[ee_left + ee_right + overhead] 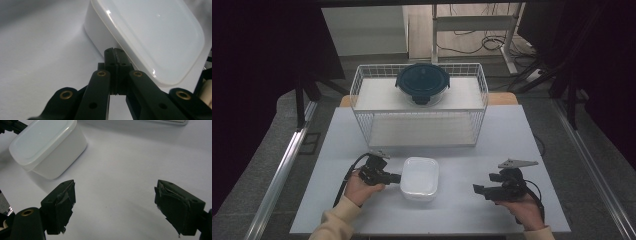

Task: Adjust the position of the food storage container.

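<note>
A white lidded plastic box (419, 178) sits on the table's front middle. My left gripper (398, 177) is at the box's left side, jaws shut with nothing between them. In the left gripper view its closed tips (115, 56) rest against or just short of the box (150, 37) below the lid's rim. My right gripper (478, 190) hovers to the right of the box, well apart from it. Its jaws stand wide open (113, 206) over bare table, with the box (47, 145) farther off at upper left.
A white wire basket rack (419, 105) stands at the back of the table (522, 135). A round glass container with a dark blue lid (422, 82) sits on its top shelf. Bare table lies between the box and the right gripper.
</note>
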Demonstrator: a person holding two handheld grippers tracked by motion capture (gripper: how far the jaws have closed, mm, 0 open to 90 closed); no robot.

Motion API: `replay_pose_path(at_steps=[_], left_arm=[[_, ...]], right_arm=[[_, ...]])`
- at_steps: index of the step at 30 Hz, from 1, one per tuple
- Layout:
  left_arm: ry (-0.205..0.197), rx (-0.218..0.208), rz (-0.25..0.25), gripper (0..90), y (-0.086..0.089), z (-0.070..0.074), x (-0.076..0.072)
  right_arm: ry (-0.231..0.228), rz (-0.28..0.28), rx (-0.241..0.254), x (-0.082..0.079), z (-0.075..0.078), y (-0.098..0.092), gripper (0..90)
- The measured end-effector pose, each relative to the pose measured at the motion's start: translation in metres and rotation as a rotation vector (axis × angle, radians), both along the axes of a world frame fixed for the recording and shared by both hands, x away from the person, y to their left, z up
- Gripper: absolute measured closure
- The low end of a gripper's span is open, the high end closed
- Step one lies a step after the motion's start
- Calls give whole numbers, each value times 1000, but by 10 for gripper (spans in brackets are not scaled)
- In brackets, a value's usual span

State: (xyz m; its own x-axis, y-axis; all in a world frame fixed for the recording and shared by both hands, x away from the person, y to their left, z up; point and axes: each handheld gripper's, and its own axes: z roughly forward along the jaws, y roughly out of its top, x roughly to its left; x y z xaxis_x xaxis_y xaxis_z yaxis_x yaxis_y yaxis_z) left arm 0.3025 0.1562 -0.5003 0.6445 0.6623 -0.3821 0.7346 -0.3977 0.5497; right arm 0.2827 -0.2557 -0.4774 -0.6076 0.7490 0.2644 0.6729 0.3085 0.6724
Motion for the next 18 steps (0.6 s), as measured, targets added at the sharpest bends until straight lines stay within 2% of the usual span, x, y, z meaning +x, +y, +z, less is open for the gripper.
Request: replay_pose_path(at_steps=[12, 17, 18], left_arm=[[3, -10, -12, 900, -10, 1, -8], [-40, 18, 51, 900, 0, 8, -9], [-47, 4, 71, 900, 4, 12, -10]], right_arm=[[-3, 6, 7, -2, 2, 1, 166], [-11, 5, 17, -3, 7, 1, 167], [-14, 5, 18, -3, 7, 1, 167]])
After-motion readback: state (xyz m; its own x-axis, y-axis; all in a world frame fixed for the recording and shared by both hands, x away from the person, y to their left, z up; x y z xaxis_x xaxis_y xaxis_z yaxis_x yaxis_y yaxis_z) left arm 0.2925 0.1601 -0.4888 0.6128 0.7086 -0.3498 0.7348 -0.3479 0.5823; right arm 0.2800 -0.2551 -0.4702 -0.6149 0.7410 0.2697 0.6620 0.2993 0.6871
